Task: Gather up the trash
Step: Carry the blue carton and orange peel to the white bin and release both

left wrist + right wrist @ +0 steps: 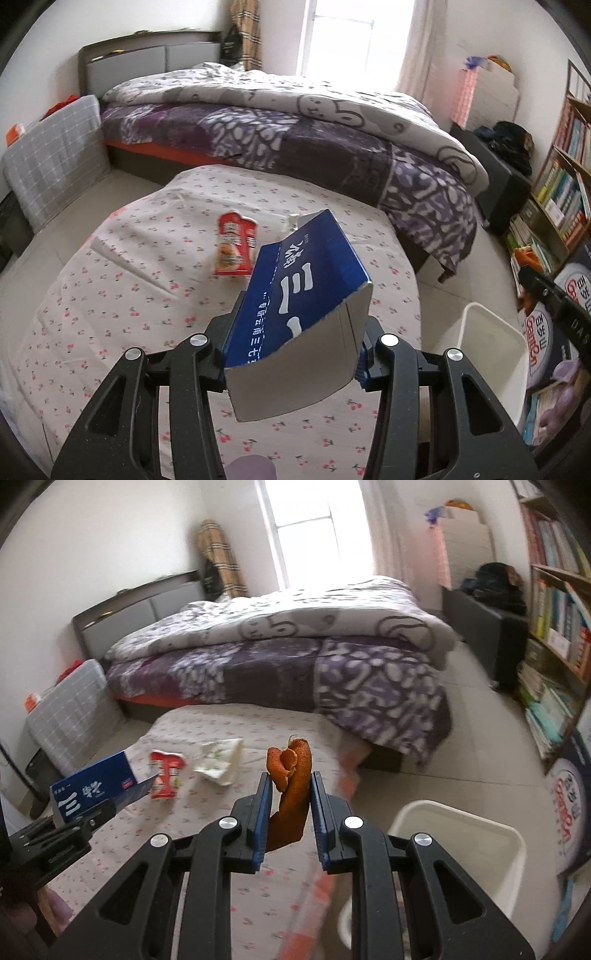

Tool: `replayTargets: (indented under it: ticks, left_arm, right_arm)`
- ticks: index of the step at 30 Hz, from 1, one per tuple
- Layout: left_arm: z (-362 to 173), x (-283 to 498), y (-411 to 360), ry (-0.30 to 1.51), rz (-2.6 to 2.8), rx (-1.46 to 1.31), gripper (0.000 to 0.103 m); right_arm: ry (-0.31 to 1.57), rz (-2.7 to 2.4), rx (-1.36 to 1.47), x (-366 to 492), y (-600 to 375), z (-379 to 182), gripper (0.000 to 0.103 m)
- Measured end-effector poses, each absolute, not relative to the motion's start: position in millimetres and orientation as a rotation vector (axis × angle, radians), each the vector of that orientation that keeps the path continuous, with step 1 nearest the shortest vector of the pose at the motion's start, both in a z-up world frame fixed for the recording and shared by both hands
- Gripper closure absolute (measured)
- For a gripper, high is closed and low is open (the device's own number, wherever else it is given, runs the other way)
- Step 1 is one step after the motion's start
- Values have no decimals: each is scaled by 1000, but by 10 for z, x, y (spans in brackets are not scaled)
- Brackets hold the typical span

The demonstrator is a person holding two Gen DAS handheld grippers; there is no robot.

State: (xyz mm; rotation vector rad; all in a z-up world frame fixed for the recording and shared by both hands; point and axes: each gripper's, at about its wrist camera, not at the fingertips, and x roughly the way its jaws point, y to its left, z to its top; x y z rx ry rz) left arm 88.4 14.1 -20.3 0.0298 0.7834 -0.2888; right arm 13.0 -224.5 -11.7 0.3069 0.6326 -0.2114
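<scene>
My left gripper [295,354] pinches the blue carton [295,295], my right gripper [291,805] the orange peel [291,775]. I'd clear the tabletop's [221,849] right edge, centre over the white bin [461,849], then release both.

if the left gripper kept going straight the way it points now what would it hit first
Probably the red snack cup standing on the floral-covered table, just beyond the blue carton the left gripper holds. Depth is unclear; it might meet the table first.

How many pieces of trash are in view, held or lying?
4: blue carton in the left gripper, orange peel in the right gripper, red cup and crumpled wrapper on the table. More may be hidden.
</scene>
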Motion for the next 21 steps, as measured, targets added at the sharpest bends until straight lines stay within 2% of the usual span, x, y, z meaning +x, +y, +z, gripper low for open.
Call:
replayTargets:
  ticks: [11, 12, 14, 15, 19, 21]
  left_arm:
    - [-364, 682, -443, 806, -387, 120, 58]
    - [-376, 654, -514, 807, -404, 129, 58]
    - [-396, 591, -654, 811, -435, 142, 58]
    - [-409, 553, -735, 813, -455, 149, 58]
    - [-464, 421, -1024, 822, -519, 178, 58]
    - [-499, 346, -1186, 832, -558, 189, 57]
  right_arm:
    - [699, -403, 322, -229, -2855, -258, 78]
    - [694, -426, 318, -271, -2902, -249, 73]
    - [671, -484, 321, -367, -3012, -215, 33]
    - [656, -514, 322, -413, -3068, -196, 28]
    - [621, -575, 342, -565, -3262, -128, 19]
    - [612, -595, 361, -613, -3351, -111, 17]
